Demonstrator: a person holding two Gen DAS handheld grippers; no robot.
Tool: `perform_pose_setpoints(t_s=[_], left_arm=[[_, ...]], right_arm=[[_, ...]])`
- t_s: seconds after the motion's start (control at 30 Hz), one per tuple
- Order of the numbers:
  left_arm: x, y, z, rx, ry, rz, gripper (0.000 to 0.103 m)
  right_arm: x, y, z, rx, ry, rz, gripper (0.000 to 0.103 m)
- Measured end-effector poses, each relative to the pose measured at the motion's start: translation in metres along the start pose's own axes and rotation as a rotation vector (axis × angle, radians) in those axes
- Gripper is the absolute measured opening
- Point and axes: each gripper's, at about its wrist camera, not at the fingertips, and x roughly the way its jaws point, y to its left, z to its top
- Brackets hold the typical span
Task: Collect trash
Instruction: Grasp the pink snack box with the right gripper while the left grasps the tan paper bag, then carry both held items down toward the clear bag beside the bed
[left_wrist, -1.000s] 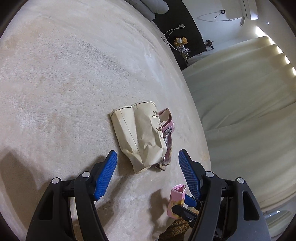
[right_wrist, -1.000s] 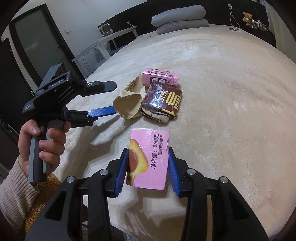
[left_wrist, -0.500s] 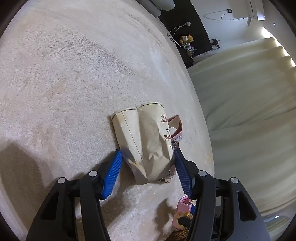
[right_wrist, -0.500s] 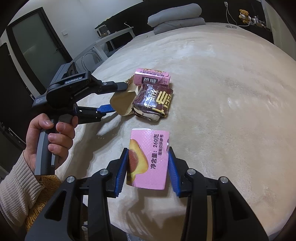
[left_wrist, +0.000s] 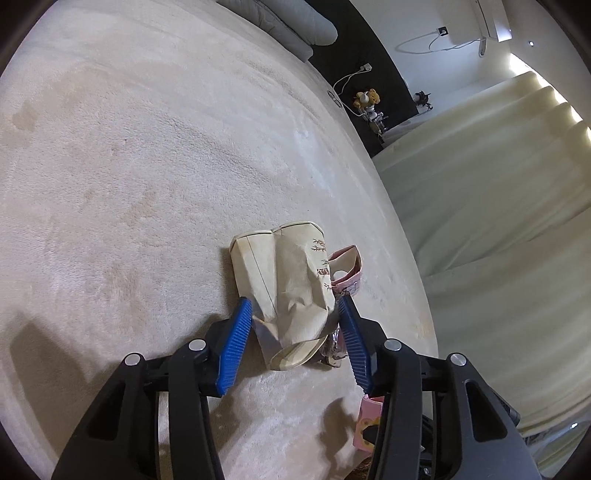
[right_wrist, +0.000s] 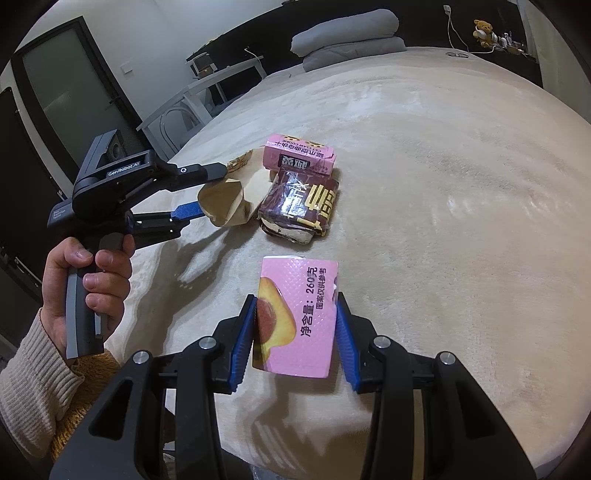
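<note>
left claw tilted down — clamping paper bag.

We see a cream plush blanket with faint tan blotches. The paper bag is beige-tan with small brown bamboo-like sprigs printed on it. The held carton is pink, finely embossed, with a yellow-orange peach picture and dark lettering. The second box is pink with a dark panel and yellow marks. The wrapper is maroon with gold characters. Both grippers, left gripper and right gripper, are black with ribbed blue pads. The sleeve is oatmeal rib knit. Pillows are grey.
</note>
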Motion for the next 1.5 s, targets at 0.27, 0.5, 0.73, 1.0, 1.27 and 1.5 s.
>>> perform_pose_setpoints(t_s=[0.27, 0.5, 0.73, 1.0, 1.27, 1.5], left_arm=[[-0.021, -0.003, -0.016, 0.025, -0.042, 0.032, 0.047], [-0.036, -0.013, -0.03, 0.051, -0.07, 0.045, 0.047], [-0.051, -0.02, -0.04, 0.072, -0.095, 0.032, 0.047], [-0.064, -0.028, -0.062, 0.104, -0.122, 0.007, 0.047], [-0.087, -0.038, -0.101, 0.131, -0.154, -0.016, 0.047], [-0.103, -0.043, -0.136, 0.158, -0.164, -0.024, 0.047]], right_arm=[[-0.005, 0.004, -0.003, -0.005, -0.012, -0.005, 0.042], [-0.012, 0.006, -0.008, -0.012, -0.028, -0.017, 0.042], [-0.022, 0.012, -0.016, -0.024, -0.048, -0.026, 0.042], [-0.043, 0.019, -0.031, -0.036, -0.082, -0.033, 0.042], [-0.06, 0.023, -0.052, -0.017, -0.097, -0.023, 0.042], [-0.074, 0.031, -0.073, -0.026, -0.098, -0.023, 0.042]])
